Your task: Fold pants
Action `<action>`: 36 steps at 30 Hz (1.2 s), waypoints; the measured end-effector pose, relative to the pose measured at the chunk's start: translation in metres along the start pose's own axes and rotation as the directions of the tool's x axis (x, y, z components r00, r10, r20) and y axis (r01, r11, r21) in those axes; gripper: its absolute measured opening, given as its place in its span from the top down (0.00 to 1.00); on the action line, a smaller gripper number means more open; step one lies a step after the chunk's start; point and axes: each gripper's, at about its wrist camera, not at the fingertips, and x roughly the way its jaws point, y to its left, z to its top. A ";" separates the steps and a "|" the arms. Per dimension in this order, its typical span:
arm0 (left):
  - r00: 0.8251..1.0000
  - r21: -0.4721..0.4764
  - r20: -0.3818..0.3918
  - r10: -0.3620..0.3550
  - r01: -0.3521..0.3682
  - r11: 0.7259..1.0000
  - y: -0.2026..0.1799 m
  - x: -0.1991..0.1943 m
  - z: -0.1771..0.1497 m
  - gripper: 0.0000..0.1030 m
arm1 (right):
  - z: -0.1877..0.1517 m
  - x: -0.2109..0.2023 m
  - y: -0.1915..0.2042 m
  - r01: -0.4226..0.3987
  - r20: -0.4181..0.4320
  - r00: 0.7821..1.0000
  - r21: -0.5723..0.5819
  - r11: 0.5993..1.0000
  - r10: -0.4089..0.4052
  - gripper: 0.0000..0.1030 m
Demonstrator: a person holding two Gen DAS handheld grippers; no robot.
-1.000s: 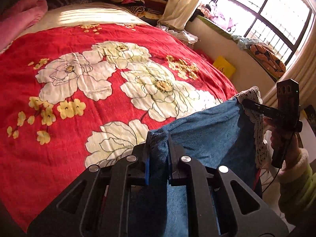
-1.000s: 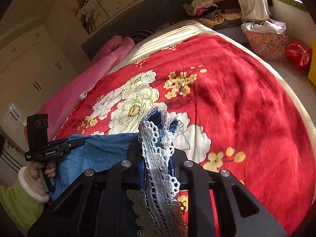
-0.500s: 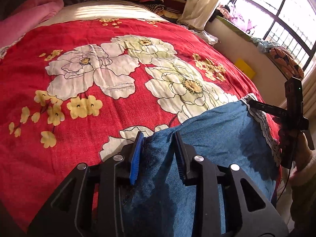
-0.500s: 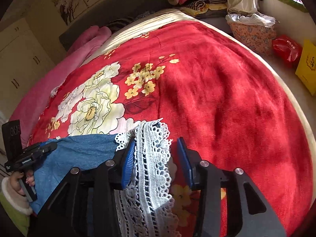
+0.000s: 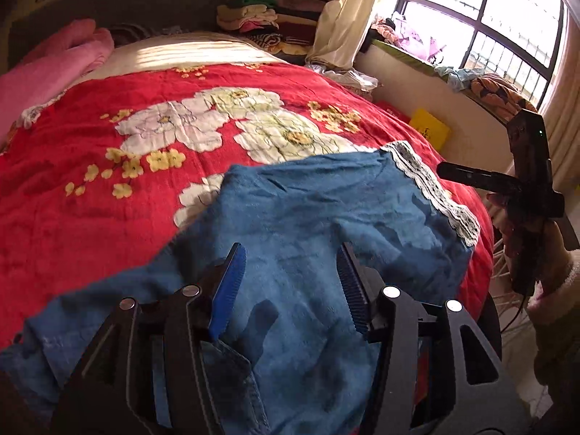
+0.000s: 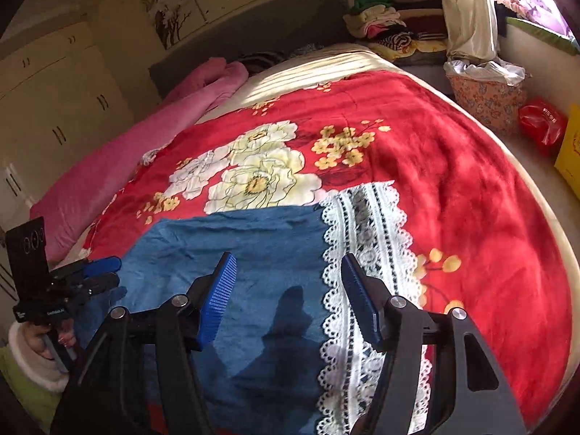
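Blue denim pants (image 5: 311, 224) with a white lace hem (image 5: 431, 185) lie spread on the red flowered blanket (image 5: 90, 217). My left gripper (image 5: 290, 257) hovers over the denim; its jaws are opening and the pads touch nothing. My right gripper (image 6: 288, 264) is above the seam between denim (image 6: 246, 246) and lace hem (image 6: 369, 232); its jaws are opening too, with no cloth pinched. In the left wrist view the right gripper (image 5: 449, 170) shows at the right edge of the pants. In the right wrist view the left gripper (image 6: 108, 272) shows at their left edge.
A pink blanket (image 6: 119, 166) lies along the bed's left side. Folded clothes (image 5: 261, 18) are stacked at the head. On the right are a floral basket (image 6: 485, 101), a red bag (image 6: 542, 123), a yellow bag (image 5: 429, 132) and the window sill (image 5: 446, 79).
Both grippers have let go of the pants' top edge and pulled back toward me. The edge, held up before, now lies flat on the blanket.
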 end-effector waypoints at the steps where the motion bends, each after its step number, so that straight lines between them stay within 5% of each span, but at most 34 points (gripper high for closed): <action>1: 1.000 -0.004 -0.021 0.008 -0.008 1.000 -0.001 0.004 -0.008 0.57 | -0.005 0.003 0.000 0.001 -0.016 1.000 0.007 1.000 -0.001 0.42; 5: 0.995 0.020 -0.066 0.072 -0.071 0.997 0.003 0.016 -0.028 0.57 | -0.023 0.014 -0.015 0.085 -0.099 0.992 0.058 0.995 -0.079 0.42; 12: 0.998 -0.075 -0.057 0.020 -0.024 0.997 0.029 0.016 -0.026 0.58 | -0.034 0.006 -0.025 0.060 -0.061 0.997 0.081 0.995 -0.055 0.44; 16: 1.000 -0.100 0.001 0.029 -0.029 0.995 0.028 -0.013 -0.024 0.40 | -0.038 -0.031 -0.031 -0.034 0.041 0.999 0.181 0.983 0.027 0.37; 20: 0.995 -0.163 0.064 0.077 -0.066 0.984 0.042 -0.056 -0.026 0.35 | -0.048 -0.063 -0.044 -0.038 0.095 0.995 0.257 0.966 0.014 0.34; 29: 0.961 -0.309 0.103 0.256 -0.214 0.927 0.080 -0.137 -0.070 0.19 | -0.079 -0.067 -0.059 0.051 0.038 0.997 0.384 0.922 -0.071 0.31; 36: 0.971 -0.467 0.079 0.227 -0.165 0.869 0.103 -0.152 -0.106 0.18 | -0.088 -0.062 -0.062 0.070 0.031 0.995 0.448 0.891 -0.094 0.31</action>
